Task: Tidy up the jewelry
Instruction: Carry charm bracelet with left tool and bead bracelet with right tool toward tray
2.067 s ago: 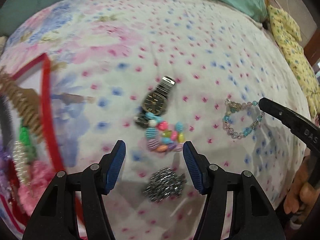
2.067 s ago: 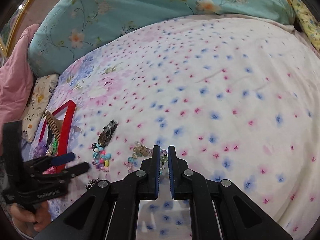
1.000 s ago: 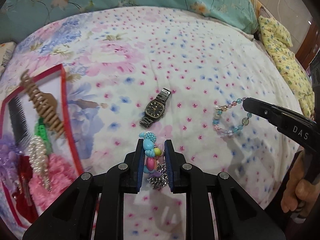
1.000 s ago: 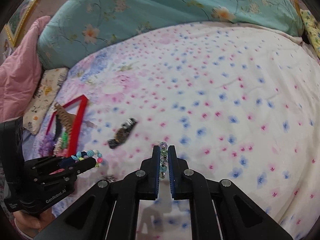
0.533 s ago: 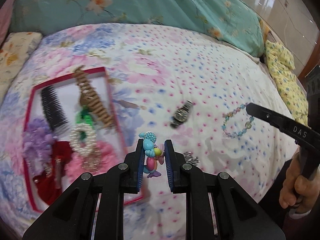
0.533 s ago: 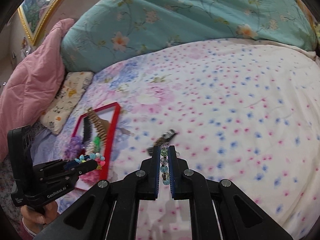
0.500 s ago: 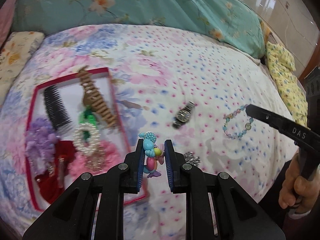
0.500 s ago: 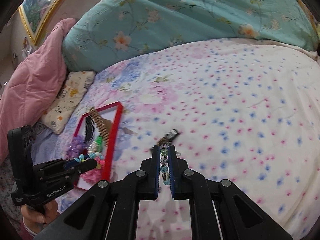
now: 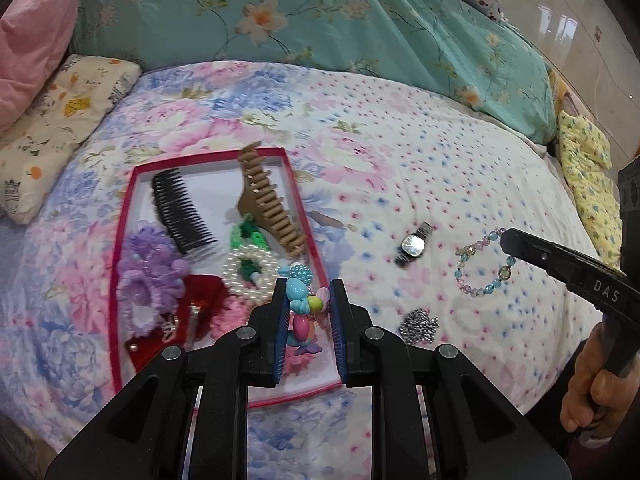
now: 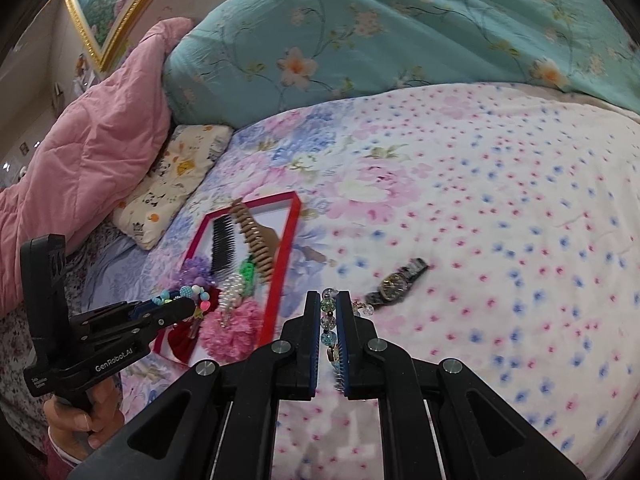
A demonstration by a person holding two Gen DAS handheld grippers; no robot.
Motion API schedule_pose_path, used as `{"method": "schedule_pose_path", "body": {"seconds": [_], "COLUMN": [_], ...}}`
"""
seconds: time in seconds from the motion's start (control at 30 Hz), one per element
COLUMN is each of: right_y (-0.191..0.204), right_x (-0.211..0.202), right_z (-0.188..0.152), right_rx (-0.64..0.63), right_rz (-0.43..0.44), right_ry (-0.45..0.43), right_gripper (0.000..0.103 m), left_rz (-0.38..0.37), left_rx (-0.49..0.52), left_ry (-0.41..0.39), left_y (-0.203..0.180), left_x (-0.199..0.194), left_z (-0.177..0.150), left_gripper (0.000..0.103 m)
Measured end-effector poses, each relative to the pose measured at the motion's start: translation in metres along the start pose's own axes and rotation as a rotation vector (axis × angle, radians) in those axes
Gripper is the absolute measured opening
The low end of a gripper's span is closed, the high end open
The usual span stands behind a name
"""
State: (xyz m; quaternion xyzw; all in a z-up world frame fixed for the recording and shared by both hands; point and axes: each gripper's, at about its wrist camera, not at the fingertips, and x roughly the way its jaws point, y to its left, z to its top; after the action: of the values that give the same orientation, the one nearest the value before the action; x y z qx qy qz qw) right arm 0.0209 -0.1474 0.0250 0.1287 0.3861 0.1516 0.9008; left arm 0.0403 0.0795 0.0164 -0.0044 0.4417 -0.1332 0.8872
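**Two bracelets in the air, watch and chain left on the bed**

Both tools are loaded. The left tool (image 9: 308,312) is clenched on a chunky multicoloured bead bracelet (image 9: 302,300), which hangs between the blue pads right over the near end of the red-rimmed tray (image 9: 124,216). The right tool (image 10: 329,332) is pinched tight on a pastel glass-bead bracelet (image 10: 328,320); in the left wrist view the loop dangles from its tip, off to the right of the tray and clear of the floral bedspread (image 9: 440,152).

The tray is already well stocked: a black comb (image 9: 180,216), a tan claw clip (image 9: 268,204), a green piece, a pearl bracelet (image 9: 248,276), a purple scrunchie (image 9: 148,284), something red and a pink fluffy scrunchie near the front edge.

Outside the tray, on the bedspread to its right, lie a dark metal wristwatch (image 9: 413,245) and, nearer the camera, a small heap of silver chain (image 9: 420,325), well apart from each other.

The tidy-up looks more than half done. Judging from the layout, both bracelets still need to be dropped into the tray, the left one being all but there, and then the watch and chain remain to be fetched.
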Motion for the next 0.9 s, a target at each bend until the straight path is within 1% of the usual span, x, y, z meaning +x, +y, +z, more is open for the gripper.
{"method": "schedule_pose_path", "body": {"seconds": [0.43, 0.9], "right_y": [0.043, 0.074], "right_x": [0.011, 0.022], "right_z": [0.001, 0.002], "right_rx": [-0.068, -0.111], "right_rz": [0.055, 0.097], "right_ry": [0.019, 0.037], "right_gripper": [0.007, 0.007], "left_rz": [0.047, 0.074], "left_rx": [-0.046, -0.120], "left_ry": [-0.034, -0.059], "left_y": [0.030, 0.068], "left_x": [-0.020, -0.038], "left_z": [-0.006, -0.012], "left_gripper": [0.017, 0.017]}}
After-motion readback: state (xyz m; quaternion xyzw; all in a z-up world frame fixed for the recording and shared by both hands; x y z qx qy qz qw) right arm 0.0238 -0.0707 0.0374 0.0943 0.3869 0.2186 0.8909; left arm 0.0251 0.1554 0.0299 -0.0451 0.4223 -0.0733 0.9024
